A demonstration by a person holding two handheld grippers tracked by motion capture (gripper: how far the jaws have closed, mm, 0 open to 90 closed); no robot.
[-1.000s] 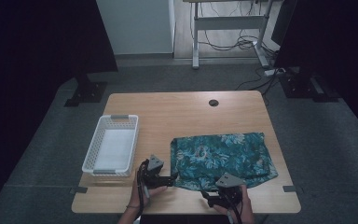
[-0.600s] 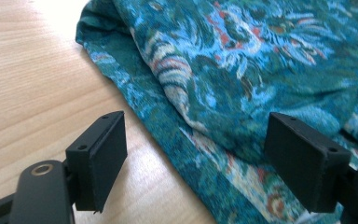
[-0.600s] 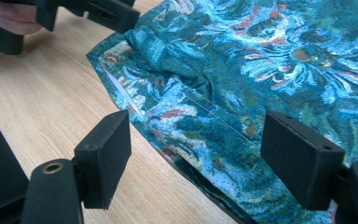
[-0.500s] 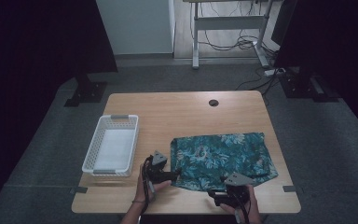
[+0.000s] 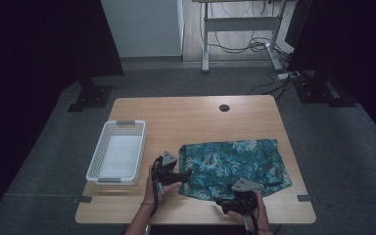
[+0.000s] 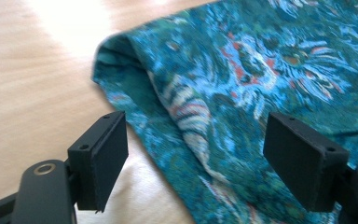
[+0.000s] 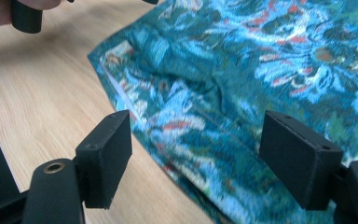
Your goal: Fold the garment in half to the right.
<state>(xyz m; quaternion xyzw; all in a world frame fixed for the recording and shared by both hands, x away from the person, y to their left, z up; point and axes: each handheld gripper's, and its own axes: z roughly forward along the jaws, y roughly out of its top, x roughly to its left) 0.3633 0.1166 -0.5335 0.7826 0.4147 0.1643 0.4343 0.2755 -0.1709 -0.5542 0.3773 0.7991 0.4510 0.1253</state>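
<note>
We see our left tongs (image 6: 196, 154) gaping wide, empty, over the near left corner of the floral teal cloth (image 5: 232, 166). Our right tongs (image 7: 196, 158) gape too, gripping nothing, at its near edge. The cloth, seemingly folded, lies on the tabletop (image 5: 196, 115) right of a white basket (image 5: 117, 157).

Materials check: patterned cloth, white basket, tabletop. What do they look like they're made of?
Floral cloth: thin woven fabric, matte; it creases and folds softly at the edge, fibre unclear.
White basket: likely moulded plastic, with slotted walls and a slight sheen.
Tabletop: light wood or wood-look laminate, smooth; grain lines show, but which one I can't tell.
</note>
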